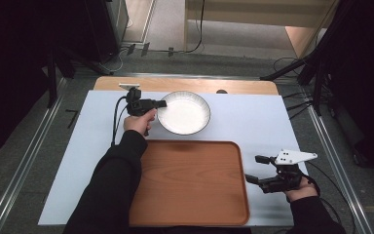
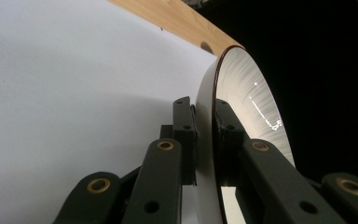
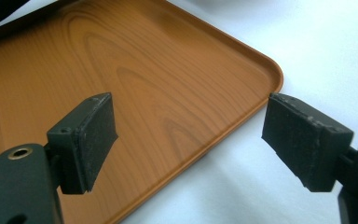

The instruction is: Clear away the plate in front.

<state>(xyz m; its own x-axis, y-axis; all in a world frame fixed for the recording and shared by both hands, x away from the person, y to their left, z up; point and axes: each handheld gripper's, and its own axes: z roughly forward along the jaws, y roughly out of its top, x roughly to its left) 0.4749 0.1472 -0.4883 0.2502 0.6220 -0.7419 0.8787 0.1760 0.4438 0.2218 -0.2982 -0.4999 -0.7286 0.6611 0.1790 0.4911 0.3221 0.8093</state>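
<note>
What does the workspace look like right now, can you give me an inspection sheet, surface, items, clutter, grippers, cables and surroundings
Surface: white sheet over a wooden table.
Job's things: white bowl beyond the wooden tray, which holds nothing.
Clutter: nothing seen.
Grippers: left gripper has its jaws shut on the bowl's rim; right gripper is open beside the tray's right edge, holding nothing.
Cables: one trails from each gripper; more lie on the floor.
Surroundings: grey floor, dark stands, metal rails along the table's sides.
</note>
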